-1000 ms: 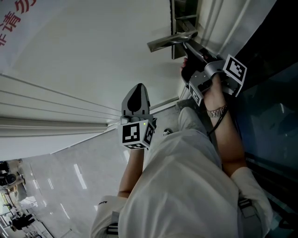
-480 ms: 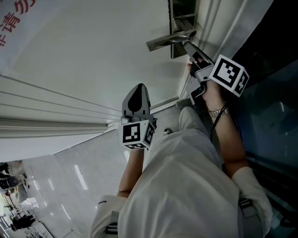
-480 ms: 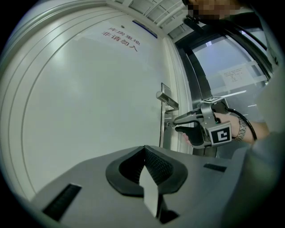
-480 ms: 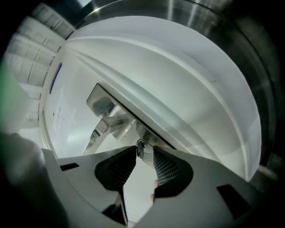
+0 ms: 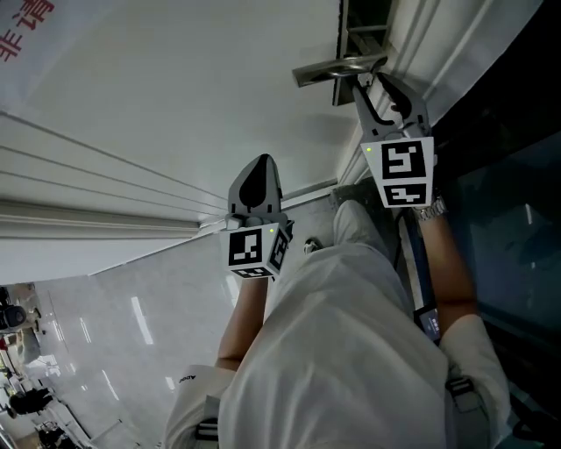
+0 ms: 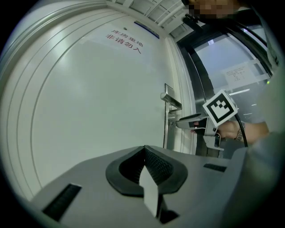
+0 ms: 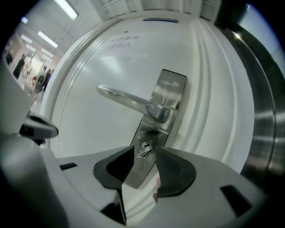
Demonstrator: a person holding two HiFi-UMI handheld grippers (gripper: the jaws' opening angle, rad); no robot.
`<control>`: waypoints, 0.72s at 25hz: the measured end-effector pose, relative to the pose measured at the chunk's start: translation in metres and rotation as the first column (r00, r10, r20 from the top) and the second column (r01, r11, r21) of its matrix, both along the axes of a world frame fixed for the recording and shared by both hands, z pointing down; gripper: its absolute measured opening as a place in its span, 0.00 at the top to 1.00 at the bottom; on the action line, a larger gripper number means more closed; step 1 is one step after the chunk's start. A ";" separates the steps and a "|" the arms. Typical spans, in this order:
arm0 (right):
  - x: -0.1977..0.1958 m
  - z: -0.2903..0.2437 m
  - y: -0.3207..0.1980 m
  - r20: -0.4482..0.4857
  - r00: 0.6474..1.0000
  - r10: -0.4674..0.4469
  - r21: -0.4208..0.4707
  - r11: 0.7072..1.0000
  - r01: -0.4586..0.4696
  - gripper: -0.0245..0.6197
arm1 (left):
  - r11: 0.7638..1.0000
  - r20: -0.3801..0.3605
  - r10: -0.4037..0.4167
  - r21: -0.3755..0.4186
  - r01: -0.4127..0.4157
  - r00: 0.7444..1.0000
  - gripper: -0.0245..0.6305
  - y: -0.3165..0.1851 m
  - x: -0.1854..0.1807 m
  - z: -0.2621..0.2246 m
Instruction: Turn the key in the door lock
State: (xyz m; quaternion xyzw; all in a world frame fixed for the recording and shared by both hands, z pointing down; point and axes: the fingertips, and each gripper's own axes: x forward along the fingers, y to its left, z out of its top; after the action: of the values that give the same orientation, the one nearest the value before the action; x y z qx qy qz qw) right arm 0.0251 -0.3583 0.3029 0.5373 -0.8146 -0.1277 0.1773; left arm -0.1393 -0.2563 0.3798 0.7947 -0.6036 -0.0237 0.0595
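Observation:
The steel lever handle (image 5: 337, 68) sits on the lock plate (image 7: 156, 120) of the white door (image 5: 175, 96). Below the lever, the small silver key (image 7: 144, 150) sticks out of the lock. My right gripper (image 5: 361, 83) points at the plate with the key's head between its two fingertips. Its jaws are opening, and a thin gap shows on each side of the key. The same gripper (image 6: 177, 124) reaches the plate in the left gripper view. My left gripper (image 5: 257, 162) hangs lower, well away from the lock, shut and empty (image 6: 144, 149).
A dark glass panel (image 5: 508, 202) and white frame mouldings (image 7: 213, 89) stand right of the door. The person's light trousers (image 5: 351, 351) fill the lower middle. Glossy floor (image 5: 105, 333) lies at the lower left. Red print (image 5: 26, 26) marks the door.
My right gripper has rolled about its own axis at the lock, so its marker cube now faces the head camera. The left gripper has stayed where it was.

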 end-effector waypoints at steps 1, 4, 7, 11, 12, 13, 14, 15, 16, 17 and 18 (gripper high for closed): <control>-0.001 0.001 0.000 -0.088 0.996 0.003 0.039 0.999 0.000 0.76 | 1.000 0.000 -0.003 -0.001 0.003 1.000 0.95 0.001 -0.001 0.001; -0.003 0.001 0.002 -0.311 0.950 0.020 0.139 0.990 0.025 0.75 | 1.000 -0.003 -0.008 -0.003 0.008 1.000 0.95 0.002 -0.004 0.001; -0.009 0.007 0.002 -0.484 0.875 0.019 0.188 0.979 0.082 0.76 | 1.000 -0.006 -0.004 0.002 0.004 1.000 0.95 0.001 -0.003 -0.001; -0.014 0.015 0.003 -0.645 0.764 0.025 0.214 0.965 0.149 0.76 | 1.000 -0.009 0.007 0.011 -0.007 1.000 0.95 0.000 0.001 -0.005; -0.014 0.016 0.003 -0.678 0.734 0.036 0.226 0.961 0.162 0.75 | 1.000 -0.009 0.008 0.012 -0.008 1.000 0.95 0.000 0.001 -0.005; -0.013 0.016 0.002 -0.709 0.704 0.048 0.240 0.955 0.176 0.76 | 1.000 -0.010 0.009 0.012 -0.009 1.000 0.95 0.000 0.000 -0.004; -0.014 0.016 0.002 -0.737 0.674 0.061 0.254 0.948 0.193 0.76 | 1.000 -0.010 0.010 0.012 -0.010 1.000 0.95 -0.001 0.000 -0.004; -0.015 0.016 0.001 -0.763 0.642 0.070 0.267 0.939 0.215 0.76 | 1.000 -0.010 0.010 0.013 -0.010 1.000 0.95 -0.001 -0.001 -0.004; -0.016 0.017 0.001 -0.790 0.608 0.078 0.277 0.930 0.241 0.76 | 1.000 -0.010 0.009 0.014 -0.009 1.000 0.95 -0.002 -0.001 -0.005; -0.018 0.018 0.000 -0.817 0.571 0.082 0.279 0.923 0.266 0.76 | 1.000 -0.011 0.008 0.012 -0.008 1.000 0.95 -0.002 -0.001 -0.005; -0.019 0.021 -0.001 -0.842 0.533 0.086 0.275 0.917 0.287 0.76 | 1.000 -0.012 0.006 0.006 -0.006 1.000 0.95 -0.001 -0.001 -0.005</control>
State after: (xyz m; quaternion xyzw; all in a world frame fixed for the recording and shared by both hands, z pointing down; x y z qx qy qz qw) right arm 0.0064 -0.3591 0.3239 0.3837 -0.6173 -0.5355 0.4301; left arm -0.1408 -0.2575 0.3752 0.7966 -0.6007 -0.0304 0.0608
